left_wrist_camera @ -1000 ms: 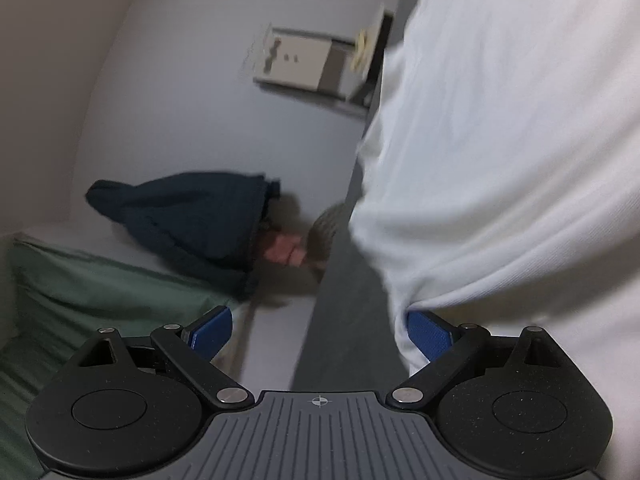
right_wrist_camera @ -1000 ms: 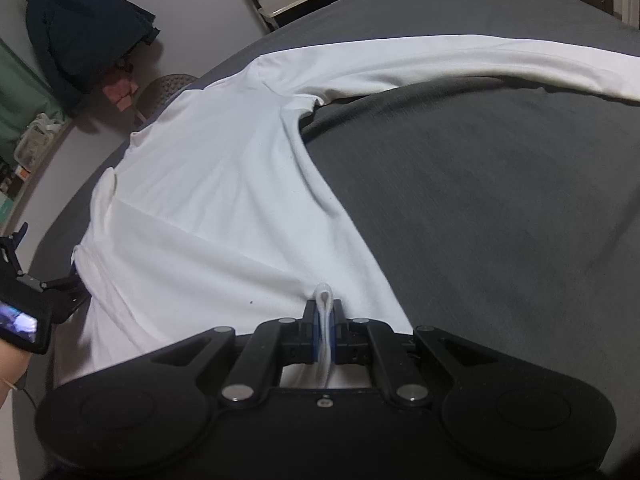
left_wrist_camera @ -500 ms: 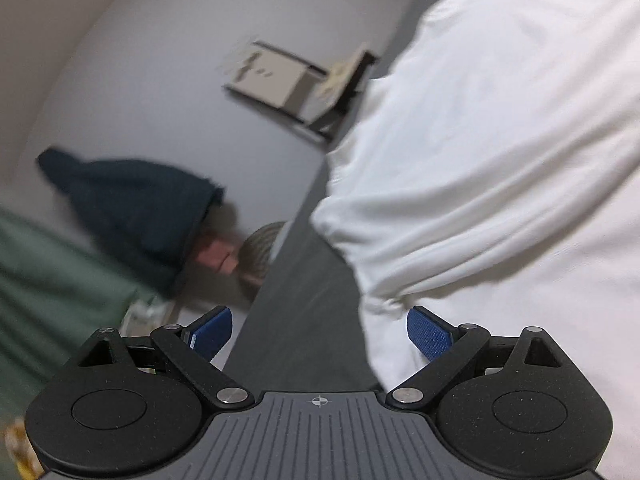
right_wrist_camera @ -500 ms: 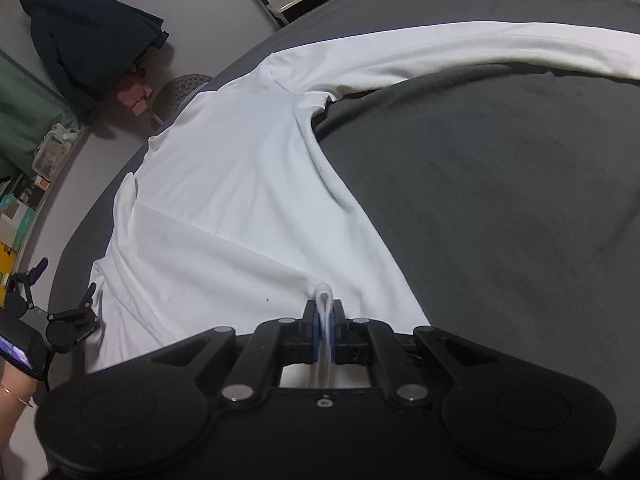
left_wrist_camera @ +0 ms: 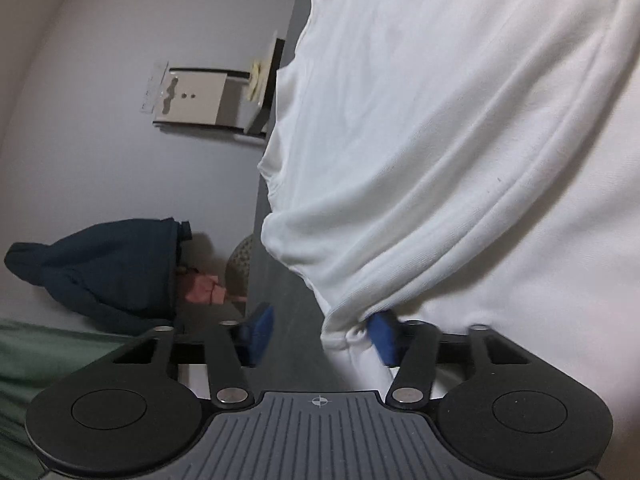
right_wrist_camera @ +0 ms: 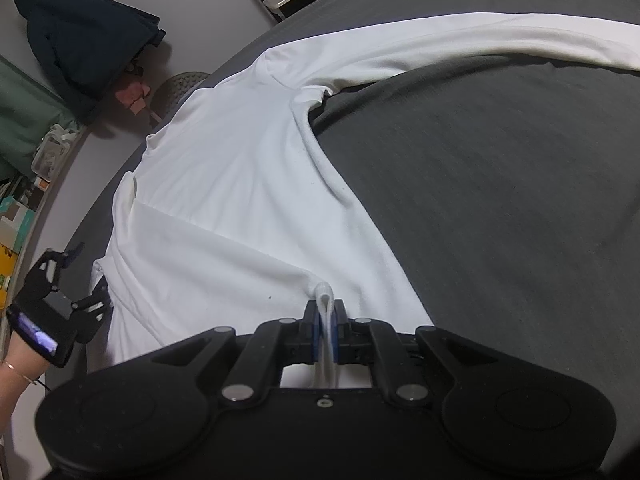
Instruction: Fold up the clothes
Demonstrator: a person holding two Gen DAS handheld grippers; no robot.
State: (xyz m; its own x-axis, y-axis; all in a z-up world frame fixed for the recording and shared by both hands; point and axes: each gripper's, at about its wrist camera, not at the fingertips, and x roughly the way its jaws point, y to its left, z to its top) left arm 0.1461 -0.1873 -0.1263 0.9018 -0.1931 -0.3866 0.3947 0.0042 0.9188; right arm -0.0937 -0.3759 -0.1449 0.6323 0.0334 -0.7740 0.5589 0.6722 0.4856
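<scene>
Left wrist view: the left gripper (left_wrist_camera: 320, 338) has its jaws apart, straddling the bunched corner of the white shirt (left_wrist_camera: 460, 160), apparently to take it. Right wrist view: the right gripper (right_wrist_camera: 327, 330) pinches the hem, pinning the shirt flat on the grey bed (right_wrist_camera: 500, 180) for folding.

Dark grey bed cover (right_wrist_camera: 500, 184), finely ribbed, filling the right side. Directly on it, a white long-sleeved shirt (right_wrist_camera: 240, 184), spread mostly flat, one sleeve (right_wrist_camera: 460, 46) stretched far across the cover; creases near the armpit and along the lower left edge.
</scene>
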